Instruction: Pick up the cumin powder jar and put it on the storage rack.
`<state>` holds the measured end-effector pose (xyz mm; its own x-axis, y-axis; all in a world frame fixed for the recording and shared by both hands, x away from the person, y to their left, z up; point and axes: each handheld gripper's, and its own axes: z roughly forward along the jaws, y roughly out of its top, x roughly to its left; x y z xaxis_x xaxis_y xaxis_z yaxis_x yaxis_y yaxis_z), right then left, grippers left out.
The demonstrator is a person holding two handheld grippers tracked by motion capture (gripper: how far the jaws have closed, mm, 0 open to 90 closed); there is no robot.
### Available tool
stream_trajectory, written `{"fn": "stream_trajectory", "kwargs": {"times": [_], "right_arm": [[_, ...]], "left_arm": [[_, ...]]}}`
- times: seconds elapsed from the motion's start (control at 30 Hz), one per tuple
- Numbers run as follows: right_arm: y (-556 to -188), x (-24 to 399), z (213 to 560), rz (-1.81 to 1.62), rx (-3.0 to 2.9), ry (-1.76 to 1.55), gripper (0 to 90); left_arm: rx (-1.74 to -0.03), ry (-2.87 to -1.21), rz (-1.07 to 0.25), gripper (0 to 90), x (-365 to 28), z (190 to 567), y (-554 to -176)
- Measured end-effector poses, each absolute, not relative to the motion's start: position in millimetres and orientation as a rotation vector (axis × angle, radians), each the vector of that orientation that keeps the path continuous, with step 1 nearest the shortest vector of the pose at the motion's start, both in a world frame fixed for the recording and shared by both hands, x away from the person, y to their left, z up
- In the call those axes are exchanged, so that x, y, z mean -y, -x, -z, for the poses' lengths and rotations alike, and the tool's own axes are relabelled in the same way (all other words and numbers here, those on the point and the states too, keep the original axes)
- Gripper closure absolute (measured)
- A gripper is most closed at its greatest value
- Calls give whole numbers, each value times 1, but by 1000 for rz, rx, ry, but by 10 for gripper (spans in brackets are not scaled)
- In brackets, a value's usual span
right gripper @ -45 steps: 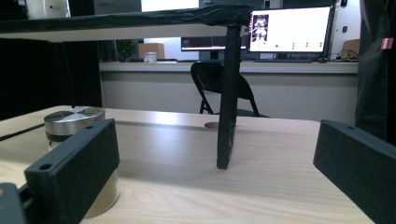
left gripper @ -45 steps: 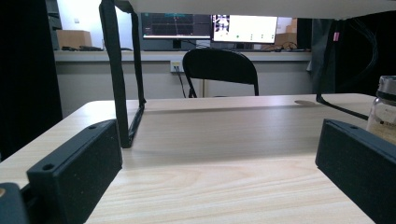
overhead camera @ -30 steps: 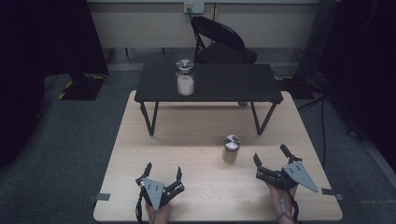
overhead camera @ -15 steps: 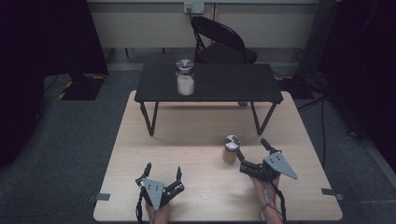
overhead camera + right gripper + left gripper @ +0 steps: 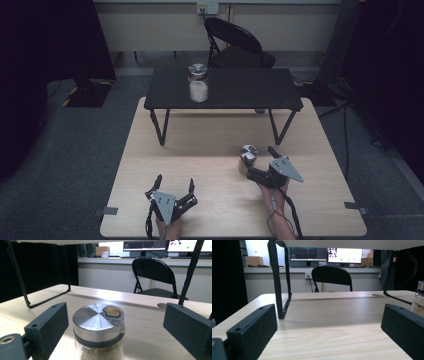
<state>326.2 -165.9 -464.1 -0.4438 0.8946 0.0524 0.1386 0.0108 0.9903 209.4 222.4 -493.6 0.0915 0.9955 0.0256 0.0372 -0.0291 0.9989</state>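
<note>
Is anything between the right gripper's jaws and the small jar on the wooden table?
Nothing visible. The right gripper is open, and the small jar stands between its jaws on the wooden table with clear gaps either side.

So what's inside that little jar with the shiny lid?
The jar between the right hand-held gripper's open jaws holds something brownish and grainy. Its metal lid is on, and the jar's lower part lies below the picture's edge.

Light wood table (image 5: pixel 210 150) is carrying a low black stand (image 5: pixel 225 89), which is sitting on its far half on thin bent legs. A small steel-lidded jar (image 5: pixel 247 156) is standing directly on the wood, right of centre, near the front. A taller glass jar (image 5: pixel 198 83) with white contents is standing on the stand's top, left of its middle.
</note>
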Motion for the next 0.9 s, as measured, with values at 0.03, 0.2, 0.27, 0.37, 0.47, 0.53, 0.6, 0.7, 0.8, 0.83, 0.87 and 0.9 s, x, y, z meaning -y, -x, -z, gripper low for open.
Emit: {"fn": "stream_trajectory", "kwargs": {"times": [0.03, 0.2, 0.27, 0.37, 0.47, 0.53, 0.6, 0.7, 0.8, 0.83, 0.87, 0.9], "right_arm": [[-326, 166, 464, -1493, -1645, -1073, 55], [-331, 158, 463, -1448, -1681, -1060, 55], [-333, 157, 462, -1441, -1686, -1066, 55], [-336, 154, 463, -1440, -1692, -1074, 60], [-340, 152, 462, -1427, -1710, -1088, 70], [-343, 151, 461, -1419, -1726, -1100, 74], [-345, 151, 461, -1426, -1738, -1101, 86], [-348, 151, 461, -1440, -1765, -1099, 120], [-349, 148, 460, -1427, -1785, -1106, 143], [-350, 148, 460, -1423, -1791, -1108, 152], [-350, 147, 460, -1416, -1793, -1110, 175], [-350, 148, 459, -1412, -1799, -1111, 204]], "left_arm": [[-1156, -1300, -1143, 0, -222, 494, -209], [-1156, -1300, -1143, 0, -222, 494, -209], [-1156, -1300, -1143, 0, -222, 494, -209], [-1156, -1300, -1143, 0, -222, 493, -209], [-1156, -1300, -1143, 0, -222, 493, -209], [-1156, -1300, -1143, 0, -222, 494, -209], [-1156, -1300, -1143, 0, -222, 494, -209], [-1156, -1300, -1143, 0, -222, 494, -209], [-1156, -1300, -1143, 0, -222, 494, -209], [-1156, -1300, -1143, 0, -222, 494, -209], [-1156, -1300, -1143, 0, -222, 494, -209], [-1156, -1300, -1143, 0, -222, 494, -209]]}}
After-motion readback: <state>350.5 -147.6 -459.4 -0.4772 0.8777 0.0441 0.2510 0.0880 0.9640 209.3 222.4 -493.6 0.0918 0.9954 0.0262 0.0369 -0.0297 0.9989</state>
